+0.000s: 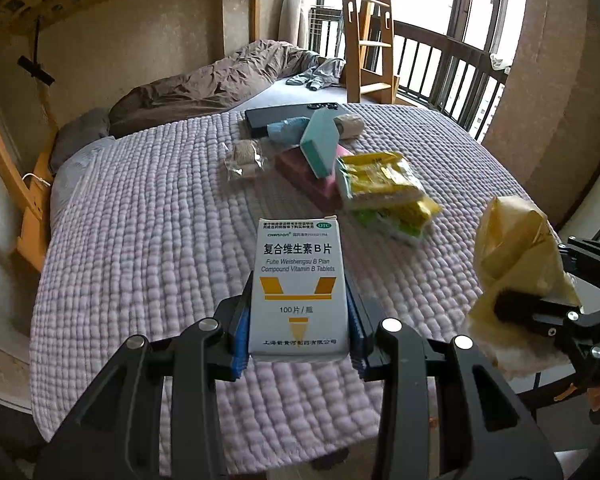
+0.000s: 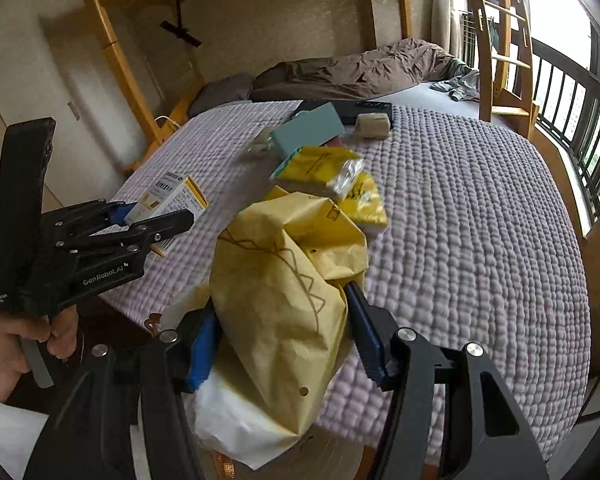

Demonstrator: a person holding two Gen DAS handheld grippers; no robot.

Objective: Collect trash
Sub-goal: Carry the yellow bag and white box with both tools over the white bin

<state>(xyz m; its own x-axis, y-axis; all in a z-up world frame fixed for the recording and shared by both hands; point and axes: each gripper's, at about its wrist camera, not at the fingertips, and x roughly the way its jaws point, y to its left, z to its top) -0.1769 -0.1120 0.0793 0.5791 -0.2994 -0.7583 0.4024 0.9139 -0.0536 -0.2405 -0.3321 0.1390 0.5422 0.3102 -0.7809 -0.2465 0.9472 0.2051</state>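
Above the quilted bed (image 1: pixel 160 240), the left tool (image 1: pixel 299 316) clamps a vitamin B tablet box (image 1: pixel 299 284) — light, stiff card, best held by its sides. From the right wrist, the right tool (image 2: pixel 280 336) pinches a crumpled yellow paper bag (image 2: pixel 284 280) — soft, crushable.
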